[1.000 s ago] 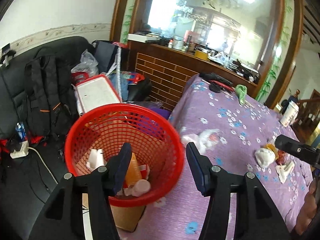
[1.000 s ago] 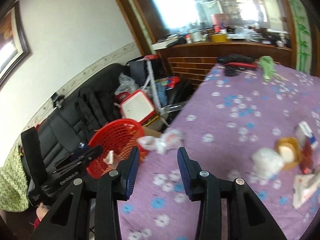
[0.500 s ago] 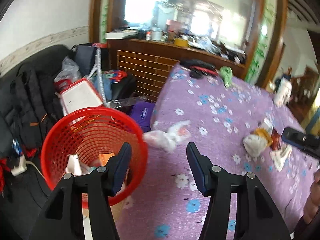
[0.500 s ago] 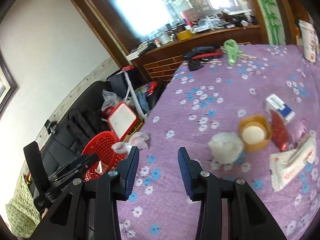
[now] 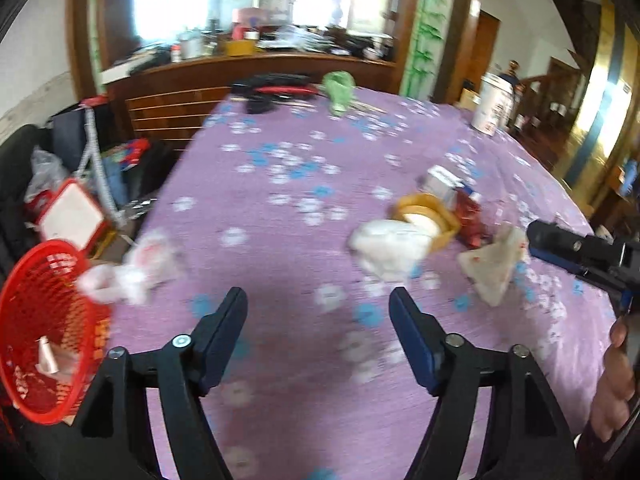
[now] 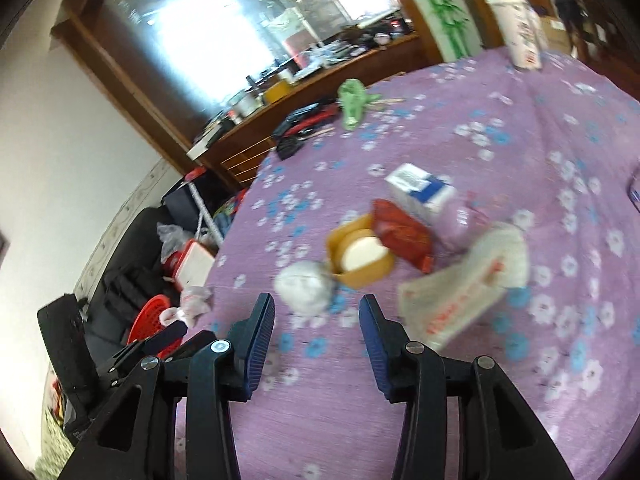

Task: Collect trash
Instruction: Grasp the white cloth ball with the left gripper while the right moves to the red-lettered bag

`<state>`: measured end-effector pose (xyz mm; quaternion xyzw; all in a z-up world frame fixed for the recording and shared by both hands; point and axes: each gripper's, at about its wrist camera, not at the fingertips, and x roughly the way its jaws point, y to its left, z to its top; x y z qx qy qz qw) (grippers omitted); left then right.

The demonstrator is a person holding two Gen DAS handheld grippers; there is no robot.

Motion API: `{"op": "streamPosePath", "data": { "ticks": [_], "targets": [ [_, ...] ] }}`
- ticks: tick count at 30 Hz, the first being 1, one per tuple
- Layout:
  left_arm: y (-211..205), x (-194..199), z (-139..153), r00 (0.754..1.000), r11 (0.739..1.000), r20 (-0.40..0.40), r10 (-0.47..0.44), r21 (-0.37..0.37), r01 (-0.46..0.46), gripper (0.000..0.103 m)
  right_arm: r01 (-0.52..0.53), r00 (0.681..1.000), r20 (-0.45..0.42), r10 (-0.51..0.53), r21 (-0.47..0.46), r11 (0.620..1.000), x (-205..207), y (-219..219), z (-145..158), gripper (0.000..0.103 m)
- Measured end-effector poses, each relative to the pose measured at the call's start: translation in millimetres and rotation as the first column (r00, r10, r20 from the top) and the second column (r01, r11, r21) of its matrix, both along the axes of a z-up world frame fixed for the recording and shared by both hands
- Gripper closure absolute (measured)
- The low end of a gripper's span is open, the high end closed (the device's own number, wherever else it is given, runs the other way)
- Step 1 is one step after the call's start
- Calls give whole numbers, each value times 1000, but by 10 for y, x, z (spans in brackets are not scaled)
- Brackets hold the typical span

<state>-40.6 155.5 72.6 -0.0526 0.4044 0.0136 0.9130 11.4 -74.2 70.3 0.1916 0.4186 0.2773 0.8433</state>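
Note:
Trash lies on the purple flowered tablecloth (image 5: pixel 280 184): a crumpled white wad (image 5: pixel 390 246) (image 6: pixel 306 286), a yellow tub (image 5: pixel 426 216) (image 6: pixel 360 254), a red wrapper (image 6: pixel 402 234), a blue-white carton (image 6: pixel 420 190), a white paper bag (image 5: pixel 494 266) (image 6: pixel 464 284) and a crumpled plastic bag (image 5: pixel 134 270) (image 6: pixel 192 302) at the table's left edge. A red mesh basket (image 5: pixel 38 320) (image 6: pixel 150 318) holding trash stands beside the table. My left gripper (image 5: pixel 318 308) is open and empty over the cloth. My right gripper (image 6: pixel 316 312) is open and empty, just short of the white wad.
A green bag (image 5: pixel 338 90), black and red items (image 5: pixel 276 86) and a white cup (image 5: pixel 494 106) sit at the table's far side. A black sofa with a backpack (image 6: pixel 124 280), a red-rimmed white box (image 5: pixel 70 212) and floor clutter lie to the left. A wooden counter (image 5: pixel 240 72) stands behind.
Both grippers have swung right, away from the red basket and over the table, toward the cluster of trash. Both have stayed open and empty.

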Motion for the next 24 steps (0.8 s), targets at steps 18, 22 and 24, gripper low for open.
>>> {"op": "streamPosePath", "data": {
  "ticks": [18, 22, 24],
  "targets": [
    [-484, 955, -498, 993, 999, -115, -8, -32, 4, 41, 207, 969, -135, -205, 3, 978, 260, -886, -381, 47],
    [-509, 968, -537, 995, 999, -99, -24, -33, 20, 56, 207, 963, -170, -208, -23, 978, 337, -801, -477, 46],
    [-528, 931, -539, 996, 999, -88, -31, -23, 29, 62, 202, 962, -180, -204, -34, 979, 362, -733, -502, 45]
  ]
}}
